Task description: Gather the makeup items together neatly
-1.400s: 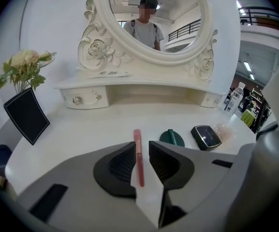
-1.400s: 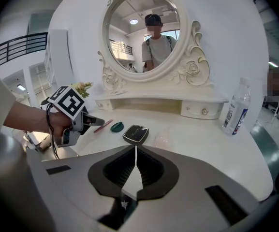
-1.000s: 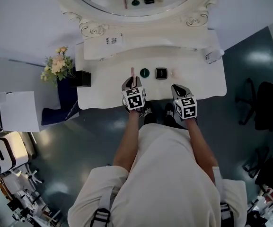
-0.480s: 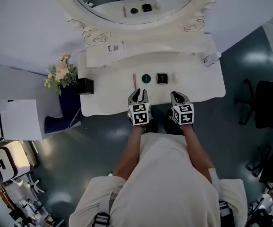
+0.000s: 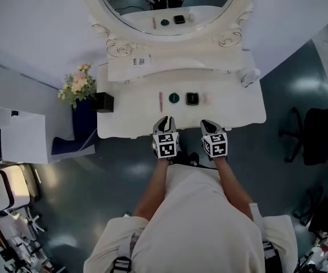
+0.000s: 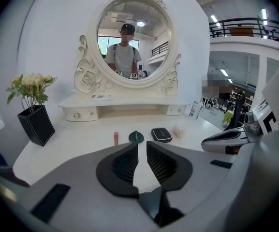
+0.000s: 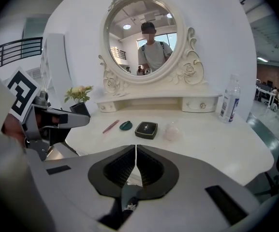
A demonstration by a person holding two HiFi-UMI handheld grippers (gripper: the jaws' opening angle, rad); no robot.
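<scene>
On our left gripper (image 5: 165,120) the fingers have just been closing to a narrow, empty gap. On our right gripper (image 5: 207,123) they meet, empty. The black compact (image 5: 192,99) lies at twelve o'clock from them.

The white dressing table (image 5: 124,121) carries a neat row at its middle. From left it holds a pink stick (image 5: 160,101), a green round piece (image 5: 174,98), a black compact (image 5: 192,99) and a pale pink puff (image 5: 205,99). A black vase of flowers (image 5: 103,102) stands at the left edge, and a clear bottle (image 5: 249,77) at the far right corner.
</scene>
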